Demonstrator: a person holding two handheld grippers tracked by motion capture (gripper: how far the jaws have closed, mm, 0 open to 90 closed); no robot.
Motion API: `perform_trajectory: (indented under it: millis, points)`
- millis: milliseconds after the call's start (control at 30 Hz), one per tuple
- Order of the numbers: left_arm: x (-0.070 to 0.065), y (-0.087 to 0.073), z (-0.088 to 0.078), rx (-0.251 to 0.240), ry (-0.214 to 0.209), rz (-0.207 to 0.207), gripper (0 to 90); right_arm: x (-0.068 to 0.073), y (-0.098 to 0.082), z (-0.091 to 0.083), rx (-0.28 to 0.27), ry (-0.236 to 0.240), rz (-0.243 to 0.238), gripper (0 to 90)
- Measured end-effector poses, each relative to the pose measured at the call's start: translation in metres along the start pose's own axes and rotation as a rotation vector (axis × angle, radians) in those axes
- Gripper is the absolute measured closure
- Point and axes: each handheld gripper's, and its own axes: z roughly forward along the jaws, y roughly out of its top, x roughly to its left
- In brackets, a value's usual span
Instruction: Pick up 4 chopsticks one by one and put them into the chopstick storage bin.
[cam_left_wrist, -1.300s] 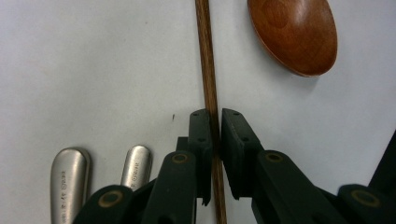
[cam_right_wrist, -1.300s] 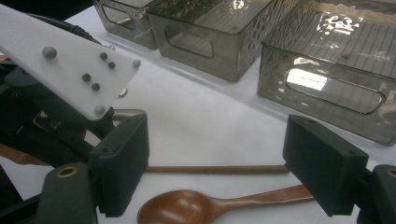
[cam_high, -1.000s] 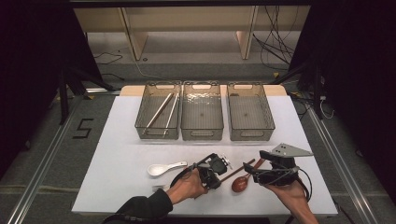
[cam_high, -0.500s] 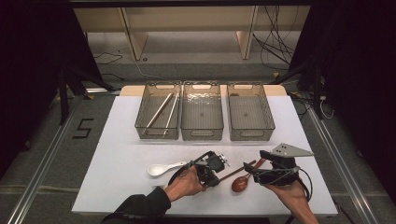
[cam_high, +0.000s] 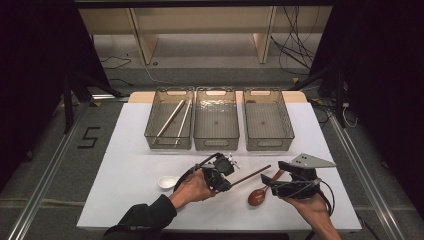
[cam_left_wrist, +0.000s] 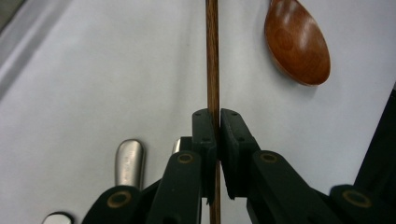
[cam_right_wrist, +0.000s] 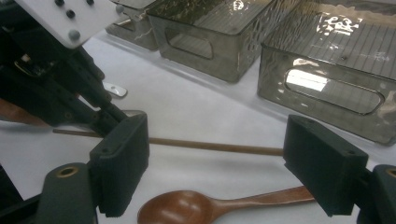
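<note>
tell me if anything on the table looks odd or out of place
Nothing looks damaged or spilled. The left gripper pinches one brown chopstick; the wooden spoon and white spoon lie loose on the table.

Wooden spoon (cam_high: 260, 194) lies between the hands; three bins (cam_high: 216, 125) block beyond

Wooden chopstick (cam_left_wrist: 212, 56) far end cut off; fork (cam_left_wrist: 129, 161) mostly hidden
</note>
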Motion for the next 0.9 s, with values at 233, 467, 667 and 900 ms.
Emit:
perform_trajectory:
  millis: [233, 467, 667, 900]
  points:
    - [0.008, 0.001, -0.022, -0.036, 0.000, -0.005, 85.4, 0.000, 0.000, 0.000, 0.000, -0.001, -0.001, 23.7]
    - [0.020, -0.002, -0.042, -0.076, 0.011, -0.028, 85.5, 0.000, 0.000, 0.000, 0.003, -0.001, 0.001, 23.8]
    - [0.026, -0.003, -0.055, -0.083, 0.016, -0.028, 85.6, -0.001, 0.000, 0.001, 0.005, -0.003, 0.002, 23.8]
    - [0.043, -0.007, -0.086, -0.150, 0.049, -0.058, 85.5, -0.001, -0.001, 0.001, 0.005, -0.003, 0.006, 23.8]
